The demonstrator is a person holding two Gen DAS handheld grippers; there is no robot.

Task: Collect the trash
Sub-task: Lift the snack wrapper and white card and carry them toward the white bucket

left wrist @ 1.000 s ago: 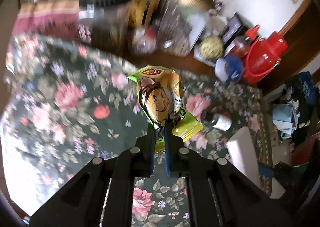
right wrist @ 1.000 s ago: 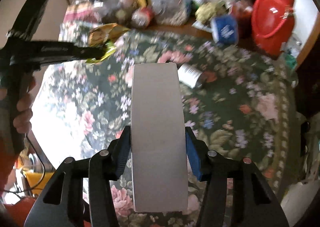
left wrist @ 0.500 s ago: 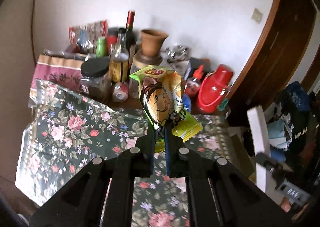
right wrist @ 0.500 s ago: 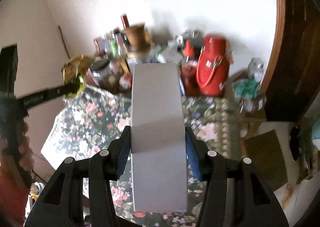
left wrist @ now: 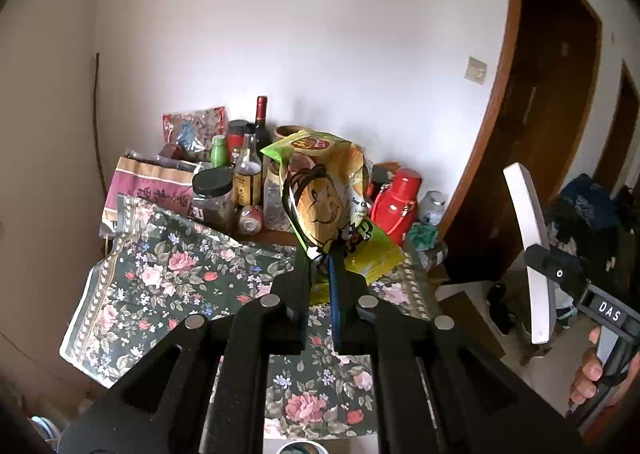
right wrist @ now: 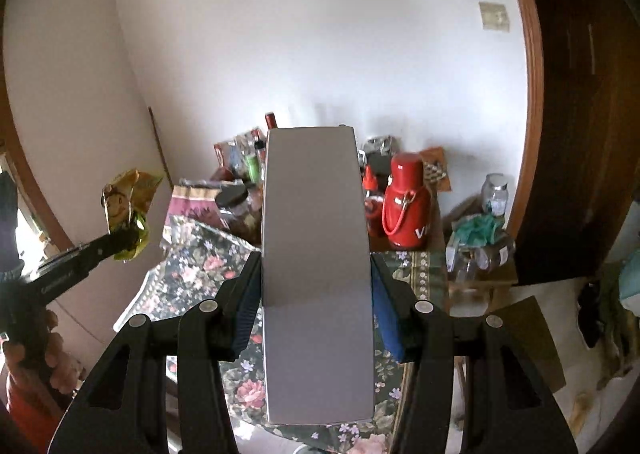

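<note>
Both grippers have risen well clear of the table (left wrist: 132,286) since a second ago, when they hung low over its floral cloth; the cloth now lies far beneath them and the white wall fills the upper half of both views. The left gripper (left wrist: 320,254) stays clamped, its jaws nearly together, on the lower edge of a crumpled yellow-green snack bag (left wrist: 326,189) with a cartoon face, which stands up above the fingertips exactly as before. The right gripper (right wrist: 316,286) keeps its blue pads pressed against the two long sides of a white box (right wrist: 316,254), held lengthwise and pointing away from the camera. In the left wrist view the box and right gripper now show at the right edge, held up in the air by a hand (left wrist: 588,370), where a second ago the box lay low over the cloth. The bottles, jars and red flask (right wrist: 404,201) at the wall have not shifted; they now sit lower in the frame and sharper than a second ago.
</note>
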